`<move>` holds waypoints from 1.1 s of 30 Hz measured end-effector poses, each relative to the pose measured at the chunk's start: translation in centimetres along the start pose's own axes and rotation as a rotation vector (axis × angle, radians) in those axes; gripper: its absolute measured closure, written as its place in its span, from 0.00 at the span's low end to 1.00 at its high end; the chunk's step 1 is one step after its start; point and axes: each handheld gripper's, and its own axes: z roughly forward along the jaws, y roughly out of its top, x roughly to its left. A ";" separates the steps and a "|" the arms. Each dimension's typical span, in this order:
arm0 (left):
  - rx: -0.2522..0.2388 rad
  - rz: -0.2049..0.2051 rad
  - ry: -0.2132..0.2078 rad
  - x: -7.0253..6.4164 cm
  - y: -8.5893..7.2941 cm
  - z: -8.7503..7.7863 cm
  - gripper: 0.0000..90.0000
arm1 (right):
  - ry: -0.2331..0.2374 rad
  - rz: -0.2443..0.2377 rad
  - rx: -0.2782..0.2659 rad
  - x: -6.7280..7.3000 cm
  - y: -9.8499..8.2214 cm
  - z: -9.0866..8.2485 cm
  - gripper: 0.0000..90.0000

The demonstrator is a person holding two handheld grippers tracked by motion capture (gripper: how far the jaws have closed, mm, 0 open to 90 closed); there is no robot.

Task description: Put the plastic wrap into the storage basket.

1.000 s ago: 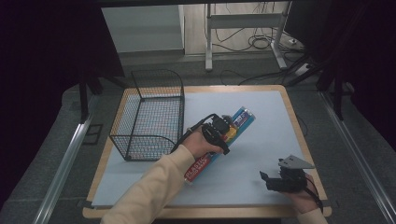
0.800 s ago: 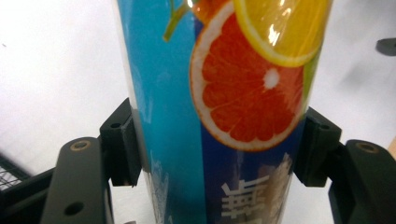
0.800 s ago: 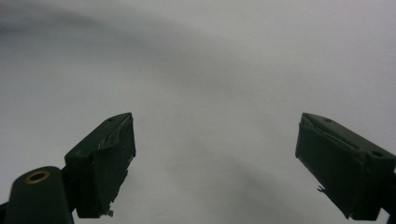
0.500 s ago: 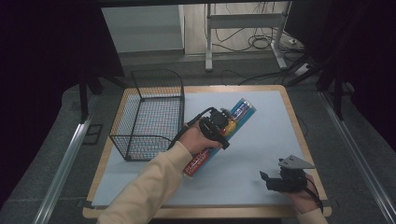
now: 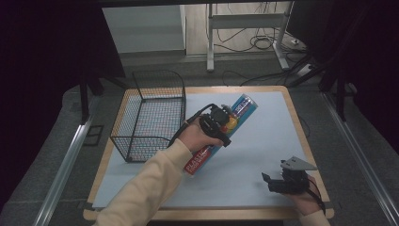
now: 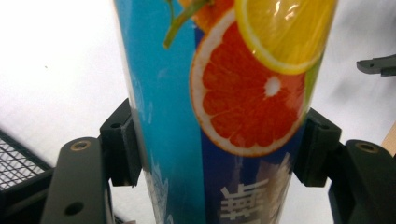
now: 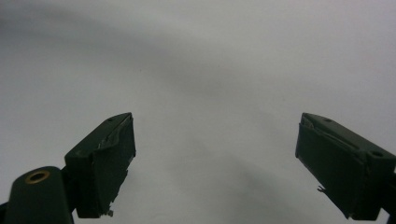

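Tube [image 6: 224, 116] lifted (citrus print close-up).

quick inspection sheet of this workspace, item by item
surface: pale blue mat on a wood-edged table.
job's things: long blue tube printed with citrus slices, clamped near its middle; black wire basket at the mat's left, nothing seen inside.
clutter: nothing seen.
grippers: left gripper shut on the tube, pads on both sides; right gripper with jaws apart, nothing between them, at the near right corner.
cables: black cable trailing from the left gripper; loose cables on the floor beyond.
surroundings: metal table legs behind, dark curtains at both sides.
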 end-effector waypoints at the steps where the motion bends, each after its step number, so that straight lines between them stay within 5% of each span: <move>1: -0.003 0.000 0.001 0.1 0.1 -0.1 0.35 | 0.000 -0.001 0.000 0.0 0.0 0.0 0.13; 21: -0.049 0.012 0.043 1.9 2.2 -4.1 0.36 | -0.001 -0.007 -0.002 0.0 0.1 0.0 0.13; 33: -0.067 0.004 0.066 3.0 3.9 -4.7 0.36 | 0.001 -0.007 0.002 0.0 0.0 0.0 0.13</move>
